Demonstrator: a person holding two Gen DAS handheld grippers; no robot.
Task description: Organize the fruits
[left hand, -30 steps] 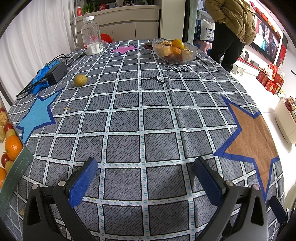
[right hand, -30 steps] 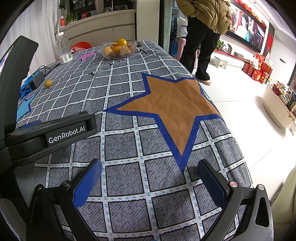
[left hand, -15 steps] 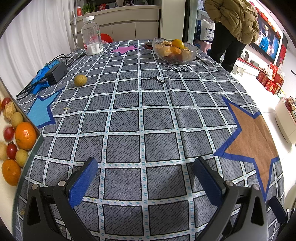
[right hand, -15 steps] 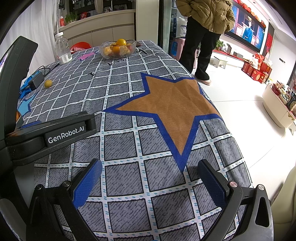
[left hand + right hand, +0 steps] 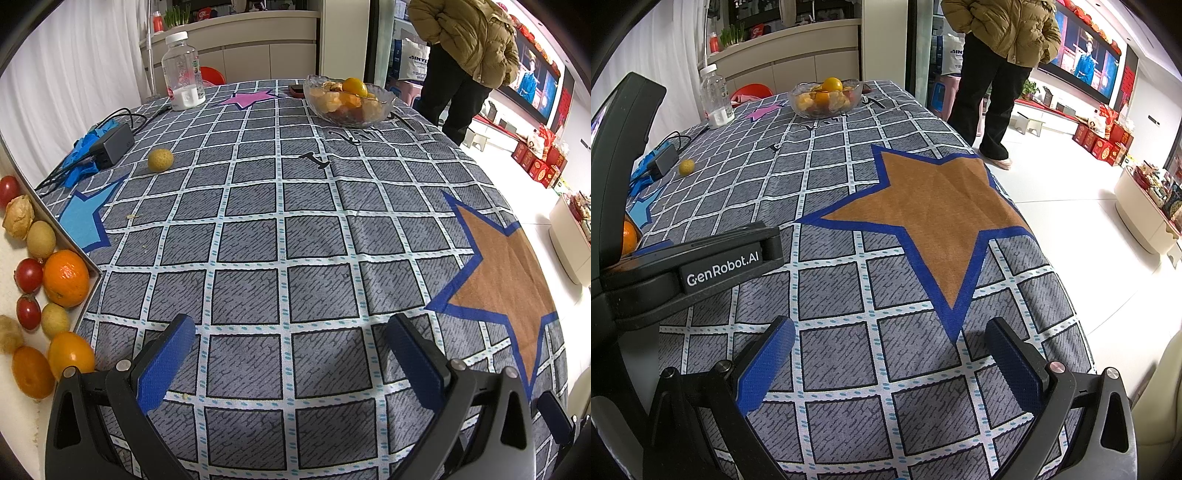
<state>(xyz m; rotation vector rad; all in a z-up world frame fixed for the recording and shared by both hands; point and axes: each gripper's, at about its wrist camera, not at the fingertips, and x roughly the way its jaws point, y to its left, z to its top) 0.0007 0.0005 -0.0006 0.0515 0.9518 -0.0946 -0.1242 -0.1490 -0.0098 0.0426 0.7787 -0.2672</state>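
Observation:
A white tray (image 5: 11,391) at the far left edge carries several fruits: oranges (image 5: 65,277), small red tomatoes (image 5: 28,275) and pale yellow round fruits (image 5: 41,239). A lone yellow fruit (image 5: 160,159) lies on the checked tablecloth. A glass bowl (image 5: 349,101) of fruit stands at the far end, also seen as the bowl (image 5: 824,98) in the right wrist view. My left gripper (image 5: 291,345) is open over the cloth, empty, with the tray just to its left. My right gripper (image 5: 890,350) is open and empty near the table's right edge.
A clear bottle (image 5: 183,72) stands at the back left, a black power adapter (image 5: 112,143) with cable on blue cloth near the lone fruit. A person in a tan jacket (image 5: 465,44) stands beyond the table. The left gripper's body (image 5: 683,266) crosses the right wrist view.
The fruit tray has slid further into the left wrist view from the left edge, showing more fruits. Both grippers have stayed open and still.

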